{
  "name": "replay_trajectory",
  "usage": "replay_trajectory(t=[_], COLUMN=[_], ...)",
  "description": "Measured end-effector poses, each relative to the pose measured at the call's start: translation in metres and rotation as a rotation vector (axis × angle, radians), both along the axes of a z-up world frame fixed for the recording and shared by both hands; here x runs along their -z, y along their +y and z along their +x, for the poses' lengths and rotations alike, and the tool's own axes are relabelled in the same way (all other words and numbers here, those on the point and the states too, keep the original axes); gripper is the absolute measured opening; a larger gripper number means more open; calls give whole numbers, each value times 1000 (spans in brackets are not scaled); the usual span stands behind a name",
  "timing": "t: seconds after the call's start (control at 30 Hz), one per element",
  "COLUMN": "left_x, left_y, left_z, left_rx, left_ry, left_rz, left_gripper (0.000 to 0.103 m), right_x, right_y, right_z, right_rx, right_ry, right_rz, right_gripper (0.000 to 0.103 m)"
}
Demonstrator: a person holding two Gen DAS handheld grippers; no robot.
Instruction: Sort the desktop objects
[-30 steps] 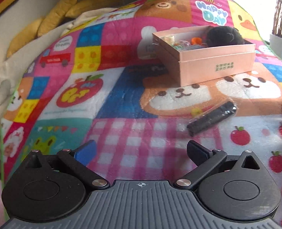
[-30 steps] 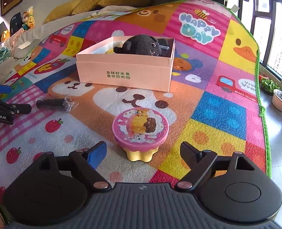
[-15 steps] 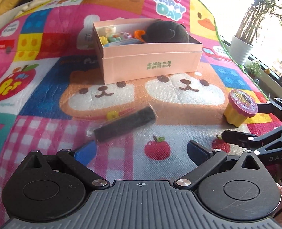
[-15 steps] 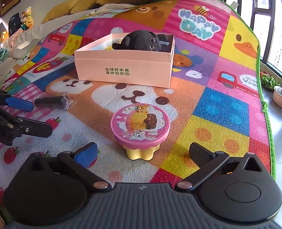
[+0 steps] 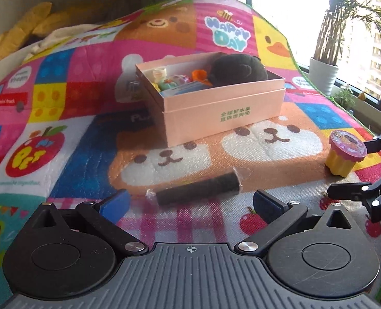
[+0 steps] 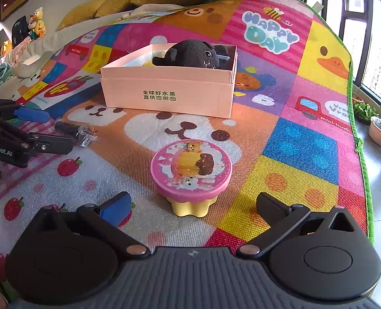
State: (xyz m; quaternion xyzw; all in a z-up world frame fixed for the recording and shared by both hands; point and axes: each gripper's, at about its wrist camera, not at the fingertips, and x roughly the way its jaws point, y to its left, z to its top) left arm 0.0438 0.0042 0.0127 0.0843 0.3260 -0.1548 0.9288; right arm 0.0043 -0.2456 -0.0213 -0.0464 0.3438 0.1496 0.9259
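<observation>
The cup [image 6: 191, 177] stood low in the centre of the right wrist view, a yellow fluted tub under a round pink lid printed with cartoon animals. It sat upright on the mat [image 6: 298, 144], just ahead of the right gripper [image 6: 193, 206], whose jaws were spread wide to either side with nothing pressed between them. In the left wrist view the same cup [image 5: 345, 155] showed at the right edge.

The roll [image 5: 198, 189], a dark cylinder in clear crinkled wrap, lay slanted on the mat in the lower middle of the left wrist view, just beyond the left gripper [image 5: 190, 203]. That gripper's jaws also stood open and empty. What the roll was could not be told.

The pink box [image 5: 216, 103] sat in the upper middle, open-topped, with green printed characters on its side. A black plush toy [image 5: 238, 69] filled its right end; small coloured items [image 5: 175, 79] beside it were too jumbled to name.

A potted plant [image 5: 323, 73] stood at the upper right by the window. Yellow cushions [image 6: 138, 0] lay at the top of the right wrist view, cut partly by the mat's edge.
</observation>
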Motion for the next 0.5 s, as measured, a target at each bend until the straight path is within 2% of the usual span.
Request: replay_trajectory(t=[0.07, 0.27, 0.4, 0.5], left_x=[1, 12, 13, 15], left_y=[1, -8, -25, -36], left_z=[4, 27, 37, 38], left_rx=[-14, -30, -39, -42], left_ry=[14, 97, 97, 76], left_rz=[-4, -95, -74, -25], left_gripper=[103, 103, 103, 103], right_x=[0, 0, 0, 0], right_y=[0, -1, -1, -1], right_z=[0, 0, 0, 0], right_rx=[-2, -7, -9, -9], right_ry=[0, -3, -4, -4], right_rz=[0, 7, 10, 10], right_gripper=[103, 103, 103, 103])
